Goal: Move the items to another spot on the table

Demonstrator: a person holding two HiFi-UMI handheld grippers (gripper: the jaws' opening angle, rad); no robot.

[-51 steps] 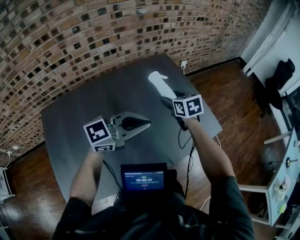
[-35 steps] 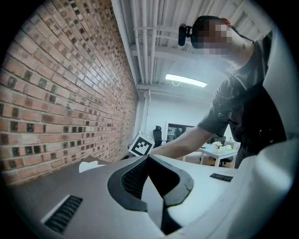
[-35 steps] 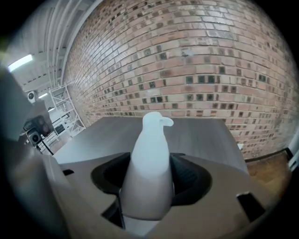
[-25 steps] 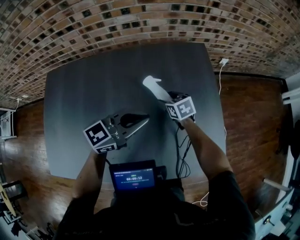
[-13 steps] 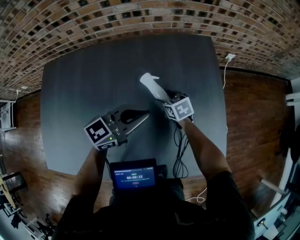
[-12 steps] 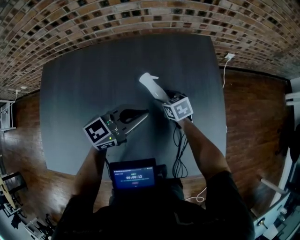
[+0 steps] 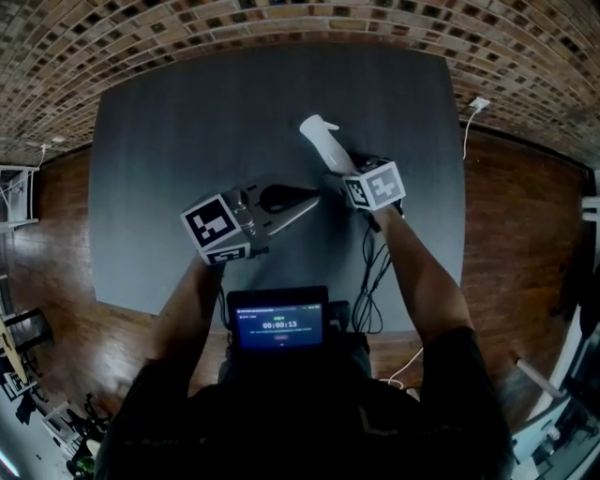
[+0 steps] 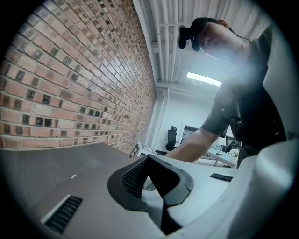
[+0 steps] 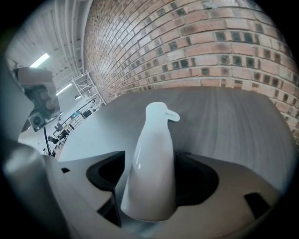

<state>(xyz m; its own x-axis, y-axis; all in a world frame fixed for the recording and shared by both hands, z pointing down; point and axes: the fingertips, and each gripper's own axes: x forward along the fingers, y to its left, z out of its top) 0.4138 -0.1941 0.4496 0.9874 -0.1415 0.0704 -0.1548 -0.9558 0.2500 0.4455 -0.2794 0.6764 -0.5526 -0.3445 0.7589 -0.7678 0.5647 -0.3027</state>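
A white penguin-shaped bottle (image 7: 321, 141) stands on the dark grey table (image 7: 159, 131), right of its middle. My right gripper (image 7: 341, 172) reaches around the bottle's base from the near side. In the right gripper view the bottle (image 9: 153, 163) rises between the two jaws of that gripper (image 9: 152, 207). The jaws are opening, with dark recess showing on both sides of the bottle. My left gripper (image 7: 307, 199) lies low over the table just left of the bottle. Its jaws meet at a point with nothing in them.
A small screen (image 7: 279, 323) hangs at the person's chest over the table's near edge. Black cables (image 7: 375, 272) trail from the right gripper across the near right of the table. A brick wall (image 7: 281, 19) runs behind the far edge, and wood floor (image 7: 525, 206) lies on both sides.
The head view has swung and shifted. On the table both grippers and the bottle keep nearly the same places; the right gripper stays at the bottle's base.
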